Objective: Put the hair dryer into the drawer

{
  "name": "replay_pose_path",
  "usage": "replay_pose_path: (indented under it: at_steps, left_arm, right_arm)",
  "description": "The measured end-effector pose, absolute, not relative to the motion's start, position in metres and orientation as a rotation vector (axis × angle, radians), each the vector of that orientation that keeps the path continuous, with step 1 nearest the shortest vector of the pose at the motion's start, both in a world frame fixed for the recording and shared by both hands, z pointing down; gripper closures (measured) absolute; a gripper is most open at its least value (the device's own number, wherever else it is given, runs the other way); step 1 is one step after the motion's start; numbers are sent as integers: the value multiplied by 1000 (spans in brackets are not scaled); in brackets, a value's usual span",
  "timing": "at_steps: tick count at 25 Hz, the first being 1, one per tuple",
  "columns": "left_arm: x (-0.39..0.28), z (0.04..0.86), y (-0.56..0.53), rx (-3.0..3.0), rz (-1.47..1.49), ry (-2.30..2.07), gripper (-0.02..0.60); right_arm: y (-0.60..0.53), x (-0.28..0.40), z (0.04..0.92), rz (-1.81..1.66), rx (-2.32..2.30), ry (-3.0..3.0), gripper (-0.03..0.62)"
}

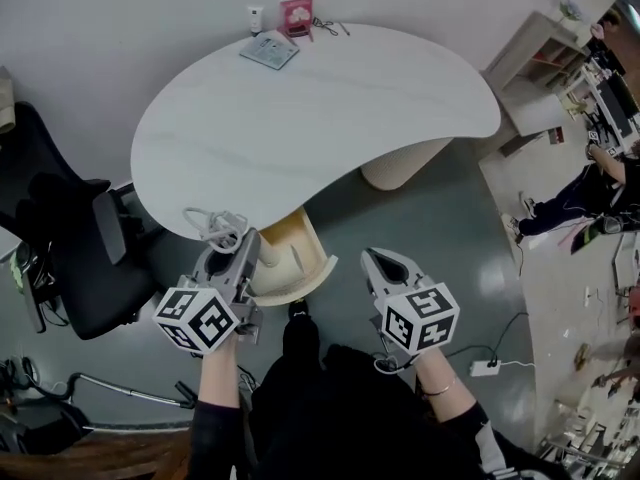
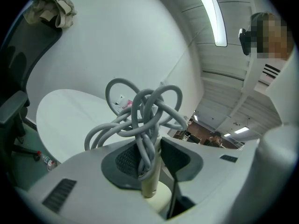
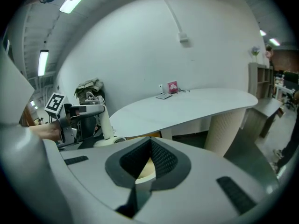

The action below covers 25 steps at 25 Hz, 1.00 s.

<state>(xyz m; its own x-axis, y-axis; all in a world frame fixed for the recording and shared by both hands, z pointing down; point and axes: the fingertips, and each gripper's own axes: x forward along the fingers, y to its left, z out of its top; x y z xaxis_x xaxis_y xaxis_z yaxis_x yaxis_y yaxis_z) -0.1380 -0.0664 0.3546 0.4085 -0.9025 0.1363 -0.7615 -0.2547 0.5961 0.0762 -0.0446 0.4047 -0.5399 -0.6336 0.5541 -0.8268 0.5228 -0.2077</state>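
My left gripper (image 1: 240, 243) (image 2: 152, 171) is shut on the cream handle of the hair dryer (image 2: 150, 183), and the dryer's grey cord (image 2: 140, 118) is bunched in loops above the jaws. In the right gripper view the hair dryer (image 3: 106, 127) hangs head down from that gripper, beside the table edge. The open drawer (image 1: 300, 286), wood inside with a curved cream front, sticks out under the white table (image 1: 300, 118), and the dryer (image 1: 268, 251) is over its left part. To the right of the drawer, my right gripper (image 1: 385, 261) (image 3: 149, 146) is shut with nothing in it.
A black office chair (image 1: 70, 248) stands left of the drawer. At the table's far edge are a pink box (image 1: 296, 15), a booklet (image 1: 269, 50) and a small bottle (image 1: 255, 18). The cream table pedestal (image 1: 400, 163) and a shelf unit (image 1: 540, 68) are to the right. A power strip (image 1: 487, 367) lies on the floor.
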Motion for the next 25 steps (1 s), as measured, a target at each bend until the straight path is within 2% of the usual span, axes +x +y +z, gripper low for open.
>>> replay_pose_path:
  at_steps: [15, 25]
  left_arm:
    - [-102, 373, -85, 2293, -85, -1255, 443]
    - [-67, 412, -84, 2450, 211, -1151, 443]
  right_arm:
    - [-57, 92, 421, 688, 1309, -2243, 591]
    - [-51, 102, 438, 739, 1320, -2193, 591]
